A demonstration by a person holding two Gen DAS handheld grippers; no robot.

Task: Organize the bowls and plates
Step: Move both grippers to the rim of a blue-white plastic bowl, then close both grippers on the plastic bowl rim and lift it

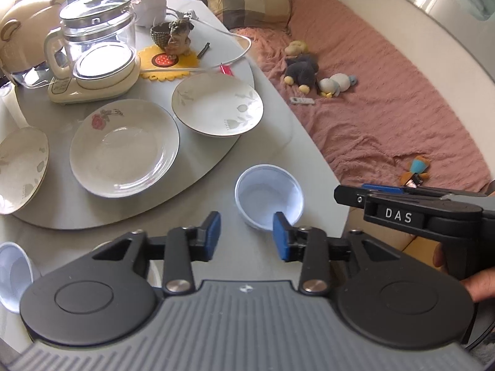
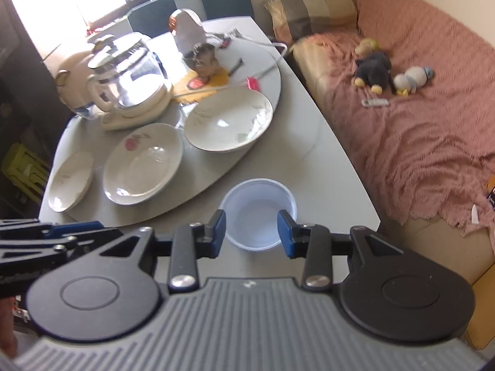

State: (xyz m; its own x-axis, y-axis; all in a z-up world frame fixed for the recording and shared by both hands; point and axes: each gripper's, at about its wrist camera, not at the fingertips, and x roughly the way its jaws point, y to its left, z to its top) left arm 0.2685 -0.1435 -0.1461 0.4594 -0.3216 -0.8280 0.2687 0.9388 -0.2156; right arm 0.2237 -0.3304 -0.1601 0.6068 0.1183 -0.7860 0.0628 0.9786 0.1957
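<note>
Blue-padded left gripper (image 1: 247,235) hangs part-open, holding nothing, before an empty white plastic bowl (image 1: 268,199) on the grey table (image 1: 306,160); "DAS" marks the right gripper's side. From the right wrist, right gripper (image 2: 251,233), part-open, straddles that bowl's near rim without touching it; three empty plates (image 2: 143,163) sit beyond

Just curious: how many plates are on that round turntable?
3: a leaf-patterned plate nearest the sofa, a rose plate in the middle, and another leaf-patterned plate at the left, partly cut off.
</note>
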